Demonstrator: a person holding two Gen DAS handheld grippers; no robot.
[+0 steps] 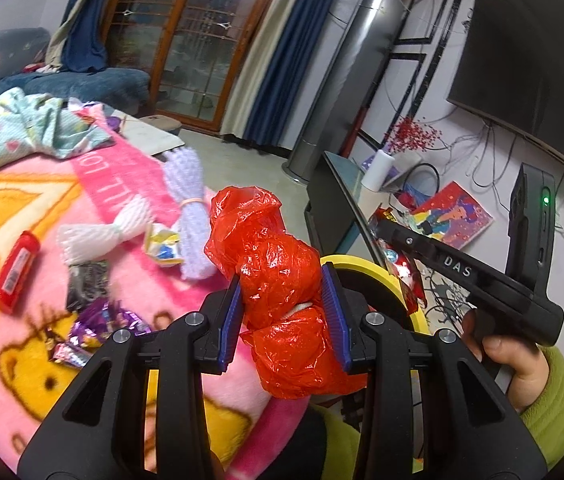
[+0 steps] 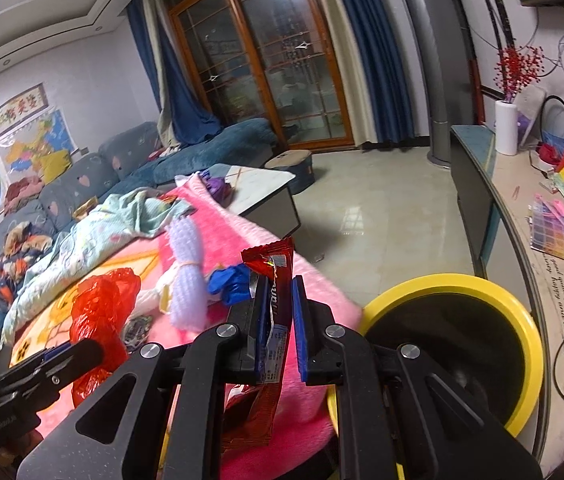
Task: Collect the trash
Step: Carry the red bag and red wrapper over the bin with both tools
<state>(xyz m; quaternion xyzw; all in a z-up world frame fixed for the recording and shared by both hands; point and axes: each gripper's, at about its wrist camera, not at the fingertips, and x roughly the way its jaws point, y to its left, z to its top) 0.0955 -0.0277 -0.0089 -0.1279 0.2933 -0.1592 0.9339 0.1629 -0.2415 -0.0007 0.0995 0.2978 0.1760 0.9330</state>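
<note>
My left gripper [image 1: 285, 312] is shut on a crumpled red plastic bag [image 1: 277, 276], held above the edge of the pink blanket [image 1: 129, 184]; the bag also shows in the right wrist view [image 2: 99, 316]. My right gripper [image 2: 277, 324] is shut on a red snack wrapper [image 2: 271, 320], held just left of the yellow-rimmed trash bin [image 2: 454, 344]. In the left wrist view the right gripper [image 1: 382, 232] holds the wrapper [image 1: 406, 276] over the bin's rim [image 1: 386, 276].
On the blanket lie a red tube [image 1: 15, 272], white foam netting [image 1: 101, 236], lilac netting [image 1: 189, 208], a dark wrapper [image 1: 87, 284], purple wrappers [image 1: 97, 328] and a small yellow wrapper [image 1: 163, 244]. A blue scrap [image 2: 227, 282] lies there too. A TV cabinet [image 2: 494, 216] stands right.
</note>
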